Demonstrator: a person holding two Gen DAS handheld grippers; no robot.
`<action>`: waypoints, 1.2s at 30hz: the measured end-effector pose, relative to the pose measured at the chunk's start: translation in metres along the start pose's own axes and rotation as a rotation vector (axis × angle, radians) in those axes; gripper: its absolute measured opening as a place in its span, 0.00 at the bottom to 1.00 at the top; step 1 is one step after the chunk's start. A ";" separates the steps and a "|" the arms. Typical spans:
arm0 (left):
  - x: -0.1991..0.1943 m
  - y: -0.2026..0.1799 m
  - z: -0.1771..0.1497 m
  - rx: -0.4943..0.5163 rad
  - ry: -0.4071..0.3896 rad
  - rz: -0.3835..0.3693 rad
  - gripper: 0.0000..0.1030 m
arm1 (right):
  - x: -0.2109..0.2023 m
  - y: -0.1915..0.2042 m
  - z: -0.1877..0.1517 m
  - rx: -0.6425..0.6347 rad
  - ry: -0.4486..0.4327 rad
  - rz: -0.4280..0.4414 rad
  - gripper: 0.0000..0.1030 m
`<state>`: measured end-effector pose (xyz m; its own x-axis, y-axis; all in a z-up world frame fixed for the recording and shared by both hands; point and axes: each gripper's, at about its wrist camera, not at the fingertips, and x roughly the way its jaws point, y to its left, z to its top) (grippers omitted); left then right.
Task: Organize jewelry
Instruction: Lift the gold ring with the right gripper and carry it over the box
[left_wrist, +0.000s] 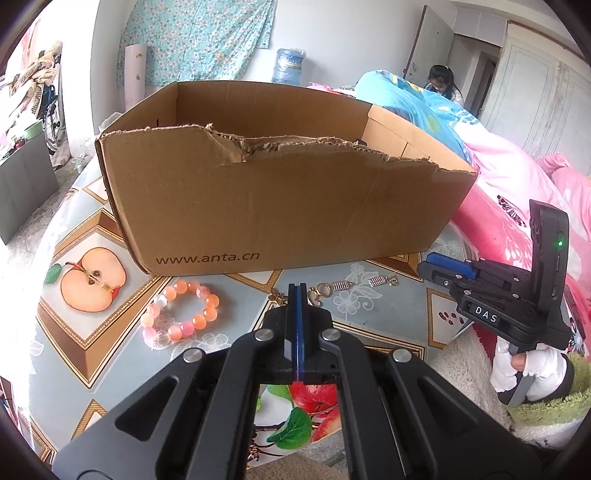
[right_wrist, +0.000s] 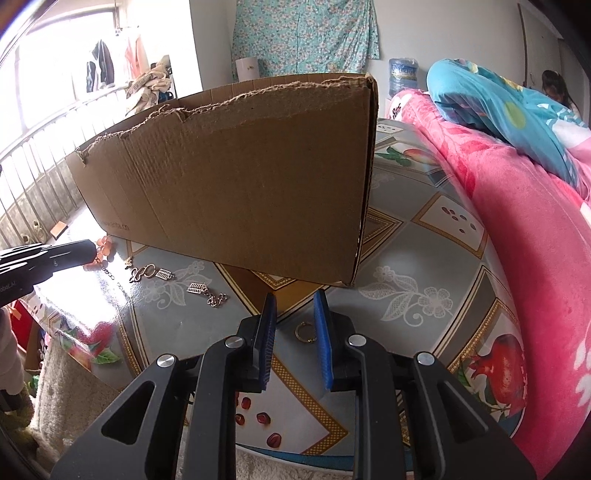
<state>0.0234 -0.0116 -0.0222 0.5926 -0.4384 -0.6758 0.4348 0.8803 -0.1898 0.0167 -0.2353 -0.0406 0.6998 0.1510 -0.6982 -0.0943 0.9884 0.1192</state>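
A small gold ring (right_wrist: 305, 333) is seen lying flat on the tabletop (right_wrist: 424, 258), framed between the blue pads of the right hand-held gripper (right_wrist: 294, 297), whose jaws stand apart with nothing pressed between them. Further left on the tabletop, two gold earrings with ribbed pendants (right_wrist: 201, 288) and a curled gold clasp piece (right_wrist: 142, 272) are laid out just in front of the cardboard box (left_wrist: 280, 199). A bracelet of orange and pink beads (left_wrist: 181, 314) is placed beside them, near the box's printed corner, next to an apple picture on the cloth. The left hand-held gripper (left_wrist: 297, 288) is held with its blue pads pressed together, nothing between them, its tip just above the gold pieces. The box is open-topped with a torn front edge and is set on the patterned tabletop. A pink blanket (right_wrist: 517, 240) is heaped to the right, and a white-gloved hand (left_wrist: 517, 369) is seen on the right tool's handle.
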 end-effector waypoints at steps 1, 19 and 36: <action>0.000 0.000 0.000 0.001 0.000 0.000 0.00 | -0.003 -0.002 0.000 0.010 -0.005 0.000 0.20; -0.003 0.005 0.003 -0.011 -0.011 0.002 0.00 | -0.006 -0.001 -0.005 0.074 0.022 0.023 0.20; 0.004 0.005 0.003 -0.020 0.001 -0.003 0.00 | 0.004 0.004 0.004 -0.022 0.022 -0.043 0.19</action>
<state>0.0301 -0.0091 -0.0233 0.5908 -0.4407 -0.6758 0.4230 0.8825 -0.2057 0.0218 -0.2308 -0.0399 0.6880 0.1080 -0.7177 -0.0795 0.9941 0.0734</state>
